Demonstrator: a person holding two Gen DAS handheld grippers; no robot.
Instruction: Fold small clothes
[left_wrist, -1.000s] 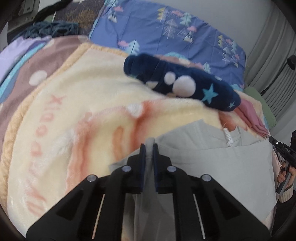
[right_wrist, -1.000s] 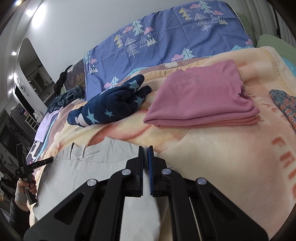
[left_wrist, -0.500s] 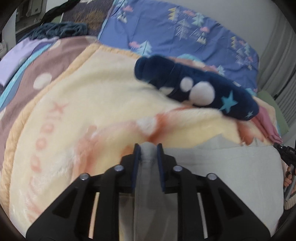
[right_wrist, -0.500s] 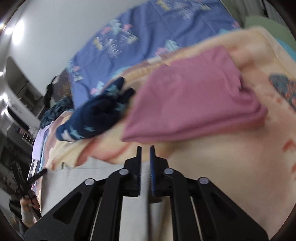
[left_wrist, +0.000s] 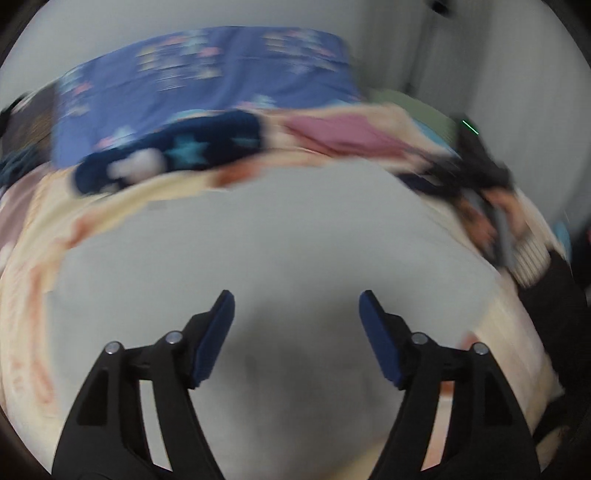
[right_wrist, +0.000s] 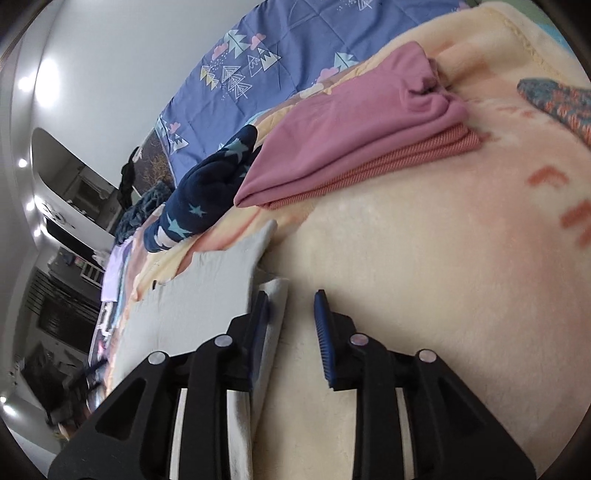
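We're over the bed now, both grippers above the cream blanket (right_wrist: 424, 258). Left gripper (left_wrist: 296, 306) has its jaws well apart and opening, nothing pinched between the blue pads (left_wrist: 210, 339). It hangs over the grey garment (left_wrist: 277, 236), which lies spread flat on the blanket and fills the middle of the left view. That view is blurred, so we can't make out seams or edges on the fabric.

Right gripper (right_wrist: 291, 306) is only narrowly parted, jaws opening too. The grey garment (right_wrist: 199, 295) sits at its left side: a folded edge of the cloth lies beside the left pad (right_wrist: 258, 332), running partway into the gap. The right pad is clear of it, over bare blanket, so no grip there.

Toward the far edge of the blanket there's a navy piece w/ stars (right_wrist: 207, 192), bunched up. Just right of it, touching, a pink stack (right_wrist: 351, 129), folded flat, w/ a ribbed coral layer under the top one. A knitted teal-and-orange piece (right_wrist: 557, 103) pokes in at the right edge. Behind all that, the blue quilt (right_wrist: 288, 62) w/ tree print.

In the left view we also catch the person's other hand (left_wrist: 491, 218) at the garment's right side, blurred, on the right tool.
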